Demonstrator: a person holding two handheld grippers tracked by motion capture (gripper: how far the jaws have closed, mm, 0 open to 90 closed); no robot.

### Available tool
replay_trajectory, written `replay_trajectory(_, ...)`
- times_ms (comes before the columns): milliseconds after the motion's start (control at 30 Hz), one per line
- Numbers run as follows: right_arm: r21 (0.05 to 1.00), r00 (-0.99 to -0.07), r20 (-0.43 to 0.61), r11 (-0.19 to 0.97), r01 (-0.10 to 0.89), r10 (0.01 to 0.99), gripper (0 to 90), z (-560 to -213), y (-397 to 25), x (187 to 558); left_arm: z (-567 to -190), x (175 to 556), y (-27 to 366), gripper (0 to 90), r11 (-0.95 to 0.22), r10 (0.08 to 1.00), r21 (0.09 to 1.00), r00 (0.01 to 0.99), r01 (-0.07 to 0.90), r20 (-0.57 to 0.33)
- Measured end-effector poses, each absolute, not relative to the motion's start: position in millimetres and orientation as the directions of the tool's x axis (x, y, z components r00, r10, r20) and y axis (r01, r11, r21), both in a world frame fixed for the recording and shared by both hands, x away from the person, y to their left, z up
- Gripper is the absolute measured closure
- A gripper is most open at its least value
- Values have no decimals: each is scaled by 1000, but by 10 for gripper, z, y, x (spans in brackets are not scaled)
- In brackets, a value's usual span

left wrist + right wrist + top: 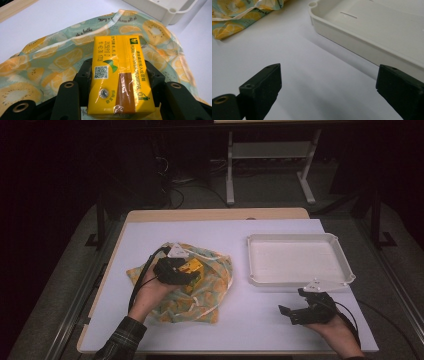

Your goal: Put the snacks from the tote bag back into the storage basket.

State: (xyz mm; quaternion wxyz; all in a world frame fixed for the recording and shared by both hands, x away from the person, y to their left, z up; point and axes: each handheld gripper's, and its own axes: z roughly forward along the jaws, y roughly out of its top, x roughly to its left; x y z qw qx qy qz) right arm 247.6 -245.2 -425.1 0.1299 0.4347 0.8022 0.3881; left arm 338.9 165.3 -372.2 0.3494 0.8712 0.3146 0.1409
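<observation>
My left gripper [120, 82] has its two black jaws pressed against the long sides of a yellow drink carton [118, 75], and that is the right place to hold it: the flat side panels are the stiffest part of a small foil-lined box, while the top, with its foil straw hole, would dent. I judge it light but not empty-feeling, with liquid that can slosh, and its glossy printed skin looks slippery, so a firm, even squeeze low on the body suits it better than a hard pinch, which could buckle the card. In the high view the carton [191, 268] sits in my left gripper [186, 272] just above a crumpled fruit-print bag [210, 285], a soft, loose thing with a white drawstring edge that lies on the white table sheet [250, 320] and will shift if dragged. My right gripper [328, 92] rests near the table's front edge with its jaws spread wide and nothing between them, hovering over bare sheet. Just beyond it stands a shallow white tray [352, 37], empty, well apart from the bag and to its right.
</observation>
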Motion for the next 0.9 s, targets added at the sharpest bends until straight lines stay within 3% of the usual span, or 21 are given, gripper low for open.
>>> replay_trajectory(900,736,-588,137,315,599,797,62,-4248,-2445,2471,-3336,3393,1547,514,-534,611,742,792,405,7)
